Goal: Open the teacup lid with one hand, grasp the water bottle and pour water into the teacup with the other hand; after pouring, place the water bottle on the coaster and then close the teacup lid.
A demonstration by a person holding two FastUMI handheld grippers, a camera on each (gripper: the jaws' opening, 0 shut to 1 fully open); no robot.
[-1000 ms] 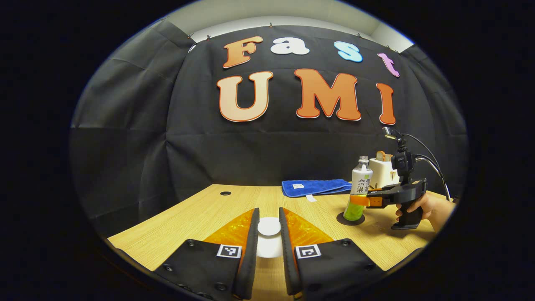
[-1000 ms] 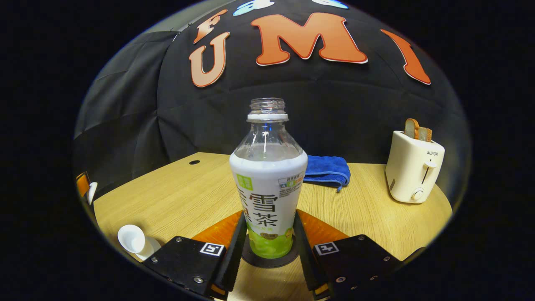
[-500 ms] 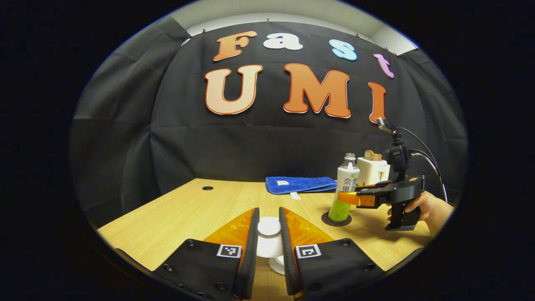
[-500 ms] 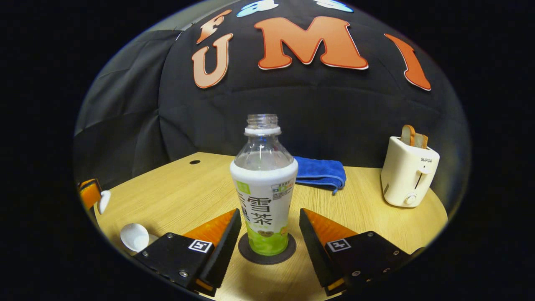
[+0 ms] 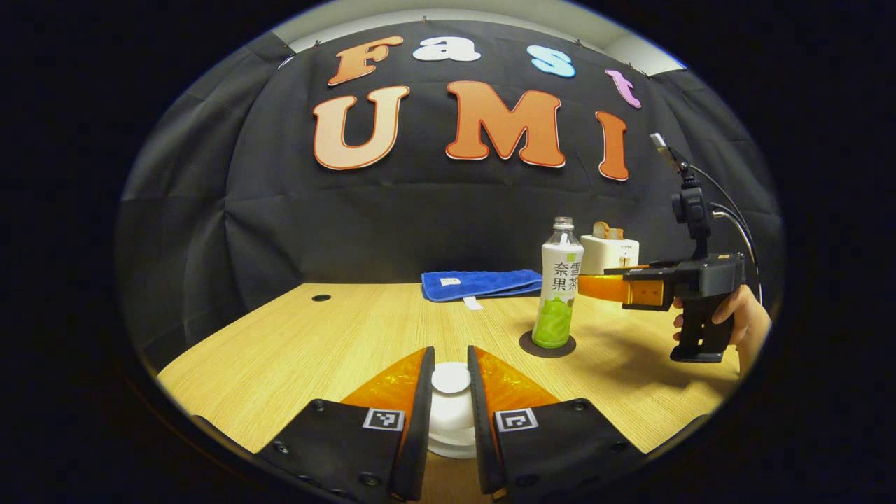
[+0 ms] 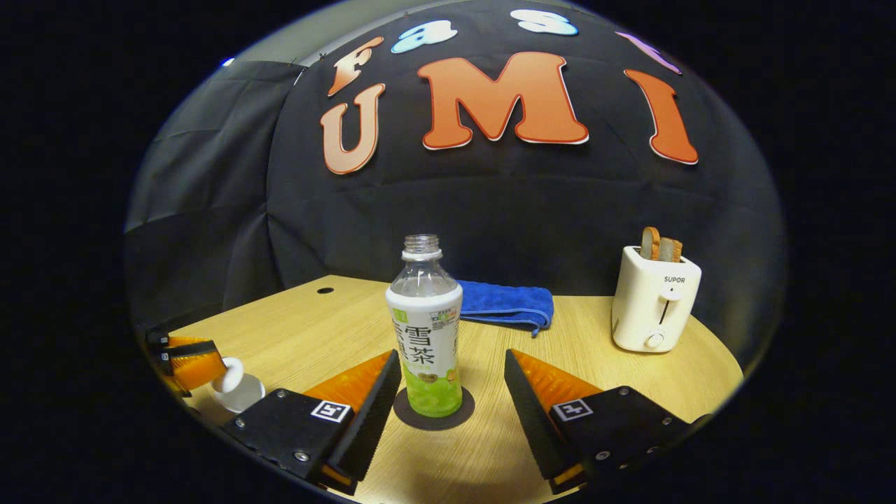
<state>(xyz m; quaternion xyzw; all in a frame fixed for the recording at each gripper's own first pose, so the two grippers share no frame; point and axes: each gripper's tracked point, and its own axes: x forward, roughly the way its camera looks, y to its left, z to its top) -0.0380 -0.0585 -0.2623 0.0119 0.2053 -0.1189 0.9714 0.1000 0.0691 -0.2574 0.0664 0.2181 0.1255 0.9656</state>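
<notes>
Left gripper (image 5: 449,420): jaws clamped on the knob of the teacup lid (image 5: 451,379), one finger on each side; lid seated on, or just over, the teacup (image 5: 451,437), contact hard to judge. Cup's lower part cut off behind the fingers. In the right gripper view, same gripper (image 6: 210,371) at far left edge, partly cut off, lid (image 6: 227,374) against the cup (image 6: 241,395) rim.

Right gripper (image 6: 448,392): jaws spread wide, released, holding nothing; fingers flanking the water bottle (image 6: 424,329) with clear gaps on both sides. In the left gripper view, raised off the tabletop (image 5: 315,343), beside the bottle (image 5: 558,287), held by a hand (image 5: 735,318) partly cut off at the edge.

Water bottle: upright, uncapped, on the dark round coaster (image 6: 458,413); coaster's middle hidden under the bottle base.

Blue towel (image 6: 504,304): folded, behind the bottle, near end hidden by it.

Toaster (image 6: 651,304): cream, at right rear, two slices in the slots; in the left gripper view partly hidden behind bottle and gripper.
</notes>
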